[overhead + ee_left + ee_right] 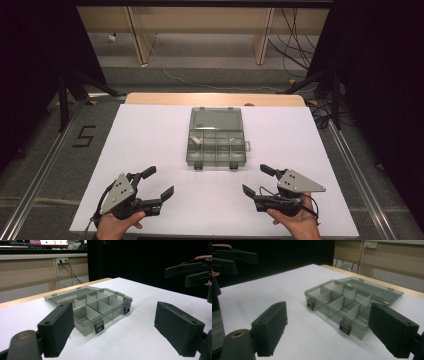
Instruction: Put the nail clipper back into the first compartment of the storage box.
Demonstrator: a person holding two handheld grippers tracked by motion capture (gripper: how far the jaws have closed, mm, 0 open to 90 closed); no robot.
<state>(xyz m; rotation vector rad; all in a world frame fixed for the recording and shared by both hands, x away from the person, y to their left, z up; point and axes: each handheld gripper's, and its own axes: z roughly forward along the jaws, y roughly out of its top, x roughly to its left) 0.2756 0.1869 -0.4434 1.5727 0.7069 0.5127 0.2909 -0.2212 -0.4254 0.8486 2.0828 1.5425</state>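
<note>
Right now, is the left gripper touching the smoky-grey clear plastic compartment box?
Apart. In the high view, the left gripper sits open near the table's front edge, with bare white table surface between its jaws and the smoky-grey clear plastic compartment box.

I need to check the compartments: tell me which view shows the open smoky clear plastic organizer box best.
The high view: the open smoky clear plastic organizer box shows whole from above, every compartment visible. Both gripper views show it low and slanted, dividers hiding floors.

White worktop (150,145) with one box.
An open, smoke-grey compartment box (216,141) lay toward 12 o'clock of centre.
</note>
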